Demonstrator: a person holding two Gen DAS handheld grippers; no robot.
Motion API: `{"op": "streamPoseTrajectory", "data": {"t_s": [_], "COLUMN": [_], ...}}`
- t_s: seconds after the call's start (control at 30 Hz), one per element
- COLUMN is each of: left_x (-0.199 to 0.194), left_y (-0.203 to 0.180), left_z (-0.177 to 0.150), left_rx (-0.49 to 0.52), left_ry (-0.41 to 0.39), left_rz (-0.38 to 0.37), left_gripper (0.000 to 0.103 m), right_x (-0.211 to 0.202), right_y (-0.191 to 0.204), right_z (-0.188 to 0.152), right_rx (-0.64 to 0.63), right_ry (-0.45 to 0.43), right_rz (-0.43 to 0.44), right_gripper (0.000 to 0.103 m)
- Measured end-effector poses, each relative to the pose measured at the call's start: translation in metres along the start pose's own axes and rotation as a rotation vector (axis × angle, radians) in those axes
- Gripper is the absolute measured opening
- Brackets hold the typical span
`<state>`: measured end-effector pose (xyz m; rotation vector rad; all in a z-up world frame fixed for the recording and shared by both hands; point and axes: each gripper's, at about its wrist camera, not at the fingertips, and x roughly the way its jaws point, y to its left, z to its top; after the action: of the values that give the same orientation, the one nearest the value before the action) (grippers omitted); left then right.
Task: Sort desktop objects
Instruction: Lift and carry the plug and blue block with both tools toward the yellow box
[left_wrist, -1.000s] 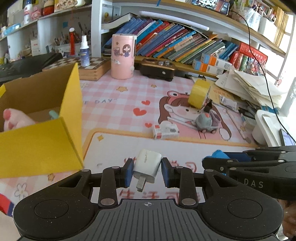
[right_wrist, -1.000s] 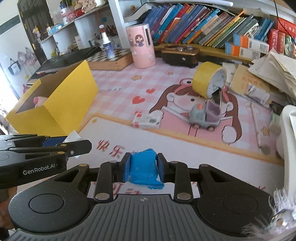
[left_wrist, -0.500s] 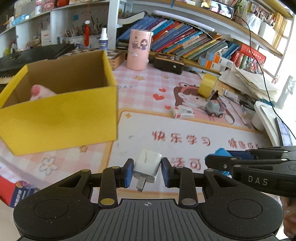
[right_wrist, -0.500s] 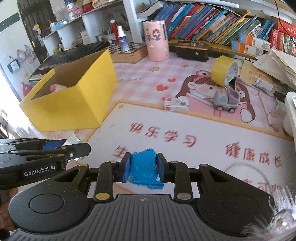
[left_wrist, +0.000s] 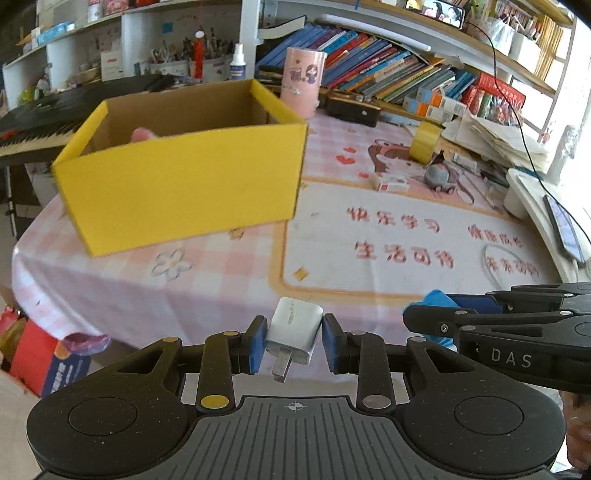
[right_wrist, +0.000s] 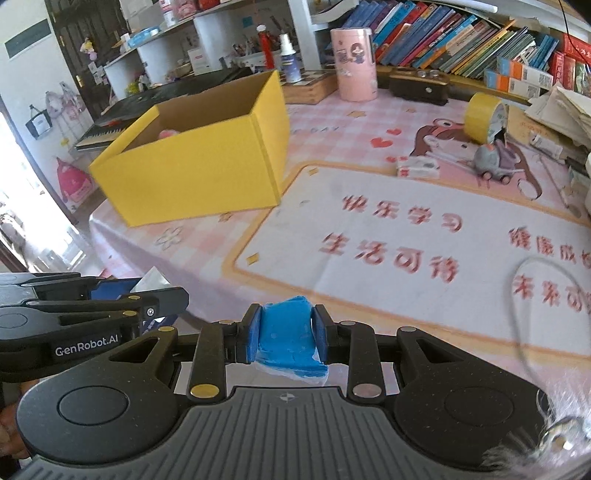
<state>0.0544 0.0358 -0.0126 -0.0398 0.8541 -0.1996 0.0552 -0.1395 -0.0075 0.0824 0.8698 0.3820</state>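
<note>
left gripper (left_wrist: 293, 341) clamped on white charger (left_wrist: 294, 334), right gripper (right_wrist: 287, 334) clamped on blue pack (right_wrist: 290, 341), both lifted clear, likely bound for yellow box (left_wrist: 184, 184).

Both grippers clamped, held side by side and angled downward.

The left gripper (left_wrist: 293, 341) has its blue pads (left_wrist: 258, 345) pressed against the sides of a white charger plug (left_wrist: 293, 334), prongs pointing back toward the camera. The right gripper (right_wrist: 287, 334) pinches a blue packet (right_wrist: 290, 341) between its pads. Each gripper shows in the other's view, just beside it, fingers pointing the same way.
</note>
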Motion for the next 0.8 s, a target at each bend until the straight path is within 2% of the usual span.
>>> {"op": "streamPoseTrajectory", "data": {"t_s": [0.37, 0.8], "left_x": [-0.029, -0.048], "left_y": [0.03, 0.052], "left_z": [-0.026, -0.032], "left_rx": [-0.044, -0.104], "left_ry": [-0.016, -0.079], "left_rz": [0.021, 0.041], "left_gripper": [0.03, 0.03], "right_x": [-0.004, -0.004], "right_y": [0.045, 0.076], "right_z": [-0.015, -0.011], "right_rx": [-0.07, -0.181], "right_ry": [0.013, 0.003], "right_rz": [0.032, 0.051], "right_gripper": [0.027, 0.027]}}
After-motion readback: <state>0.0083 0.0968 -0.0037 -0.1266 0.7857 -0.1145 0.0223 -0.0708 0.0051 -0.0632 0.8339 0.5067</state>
